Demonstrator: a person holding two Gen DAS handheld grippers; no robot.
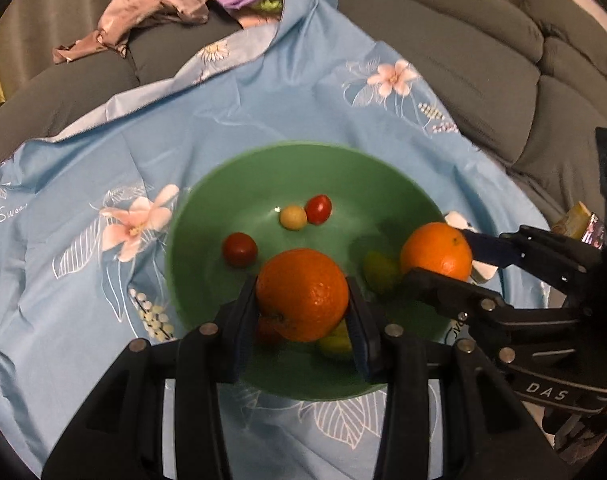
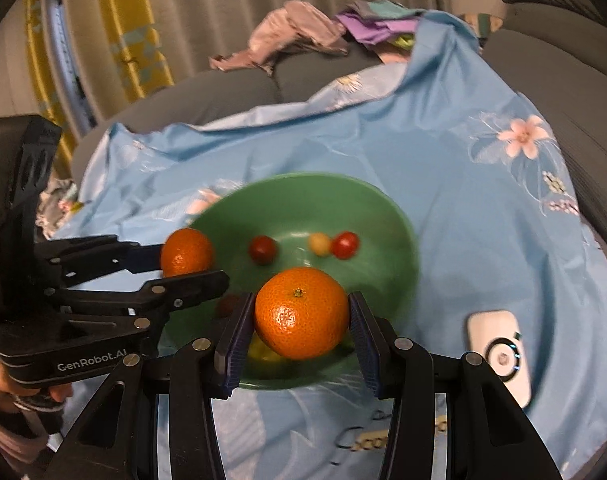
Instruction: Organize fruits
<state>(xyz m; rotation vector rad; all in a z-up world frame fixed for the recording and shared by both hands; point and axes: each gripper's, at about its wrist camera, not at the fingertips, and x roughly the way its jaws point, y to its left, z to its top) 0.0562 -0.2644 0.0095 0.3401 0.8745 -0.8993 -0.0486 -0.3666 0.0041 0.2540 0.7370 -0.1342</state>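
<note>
1. Orange peel, pebbled and matte: one mandarin (image 1: 302, 294) clamped between pads of left gripper (image 1: 302, 312), second mandarin (image 2: 301, 313) clamped between pads of right gripper (image 2: 301, 320)
2. Jaws on both sides part-way closed, pads pressed on opposite flanks of each fruit; nothing else gripped
3. Both mandarins carried above green bowl (image 1: 207, 208), left one over near-left part, right one over near rim; whether clear of the bowl's contents from below not discernible
4. Bowl set on blue floral cloth (image 1: 295, 92) draped over grey sofa (image 1: 483, 60); inside it two red cherry tomatoes (image 1: 239, 249) (image 1: 318, 209), one small yellow fruit (image 1: 292, 217), and yellow-green pieces partly hidden under the grippers
5. Handling, judged: light, roundish, soft rind over yielding flesh; likely to bruise or split if squeezed hard, and to roll once released. Best hold across widest girth, as at present
6. Orientation: right mandarin with stem scar facing up toward camera, so short stem axis roughly along camera view; left mandarin with stem end turned down toward lower left. No real long axis, slightly flattened spheres
7. White device (image 2: 499, 354) on cloth right of bowl, untouched
</note>
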